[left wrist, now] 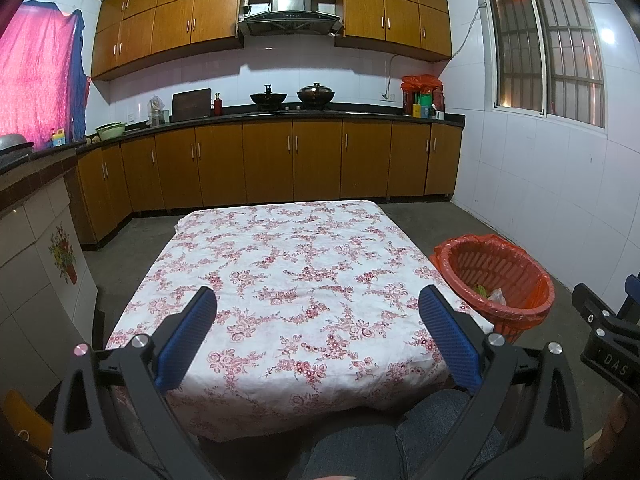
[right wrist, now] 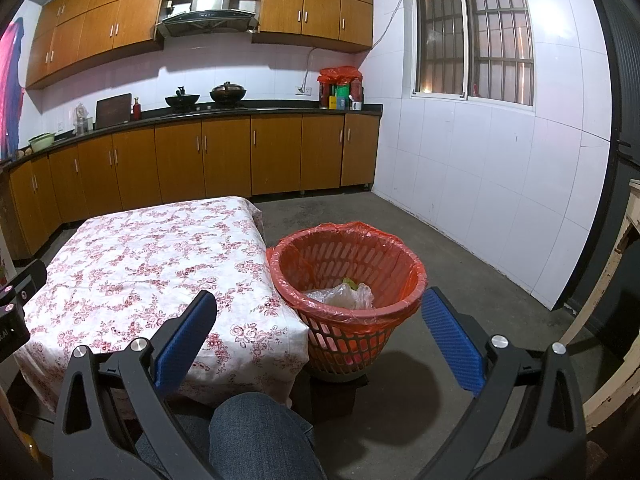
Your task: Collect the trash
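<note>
A: Left wrist view first. What can you make out?

B: The left gripper (left wrist: pixel 318 304) is spread wide with nothing between its blue pads (left wrist: pixel 188 340). It hangs over the near edge of the table (left wrist: pixel 280 248), whose flowered cloth lies bare. The bin (left wrist: pixel 496 280) stands on the floor just beside the table's right edge.

A: And inside the bin?

B: Only a little trash (left wrist: pixel 491 294) shows: a green scrap and a bit of clear plastic. The near rim hides the rest, and the right pad cuts off the bin's lower left side. At the right edge, part of the right gripper shows as black bars; its fingers are out of frame there. A knee (left wrist: pixel 392 444) in jeans sits at the bottom, partly behind the gripper frame.

A: Right wrist view?

B: The right gripper (right wrist: pixel 320 308) is also wide open and empty, held in front of the bin (right wrist: pixel 348 276). The red liner is folded over the rim. The trash (right wrist: pixel 344 294) lies at the bottom: crumpled clear plastic with something yellow-green behind it, too small to name. The bin is close against the table's (right wrist: pixel 140 256) corner; I cannot tell whether they touch. The knee (right wrist: pixel 256 436) covers the floor below.
</note>
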`<state>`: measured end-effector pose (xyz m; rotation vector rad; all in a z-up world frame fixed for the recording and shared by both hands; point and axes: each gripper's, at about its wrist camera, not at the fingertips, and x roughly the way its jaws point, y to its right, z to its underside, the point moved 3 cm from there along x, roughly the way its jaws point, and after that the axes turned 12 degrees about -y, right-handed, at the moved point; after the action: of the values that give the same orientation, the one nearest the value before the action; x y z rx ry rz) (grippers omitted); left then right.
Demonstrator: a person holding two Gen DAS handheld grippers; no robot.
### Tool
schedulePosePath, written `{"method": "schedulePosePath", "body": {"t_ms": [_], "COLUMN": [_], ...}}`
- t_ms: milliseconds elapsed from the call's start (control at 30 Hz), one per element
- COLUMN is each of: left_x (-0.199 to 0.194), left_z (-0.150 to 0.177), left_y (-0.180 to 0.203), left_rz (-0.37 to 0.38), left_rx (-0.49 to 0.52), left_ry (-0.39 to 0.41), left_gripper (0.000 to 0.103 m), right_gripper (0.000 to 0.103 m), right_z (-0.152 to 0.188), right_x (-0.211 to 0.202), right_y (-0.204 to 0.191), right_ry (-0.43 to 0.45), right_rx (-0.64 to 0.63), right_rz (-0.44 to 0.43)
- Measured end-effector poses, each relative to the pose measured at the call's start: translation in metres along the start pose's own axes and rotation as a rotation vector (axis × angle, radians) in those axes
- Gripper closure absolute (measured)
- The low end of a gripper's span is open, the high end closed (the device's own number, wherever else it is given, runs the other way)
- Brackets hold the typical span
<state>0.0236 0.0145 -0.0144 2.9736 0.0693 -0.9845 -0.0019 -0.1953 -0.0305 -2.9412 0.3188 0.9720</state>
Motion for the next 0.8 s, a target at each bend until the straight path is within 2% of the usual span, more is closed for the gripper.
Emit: {"method": "schedulePosePath", "body": {"t_ms": [800], "left_x": [0.0005], "left_z": [0.0030], "left_y": [0.0029], "left_rz": [0.001], "left_rx": [0.002], "left_ry": [-0.002], "left_gripper": [0.004], "right_gripper": [0.002], "right_z": [0.0002], "right_x": [0.0006], "right_y": [0.0006], "right_ry": [-0.001], "right_rx": [0.001], "right_rz": [-0.001]}}
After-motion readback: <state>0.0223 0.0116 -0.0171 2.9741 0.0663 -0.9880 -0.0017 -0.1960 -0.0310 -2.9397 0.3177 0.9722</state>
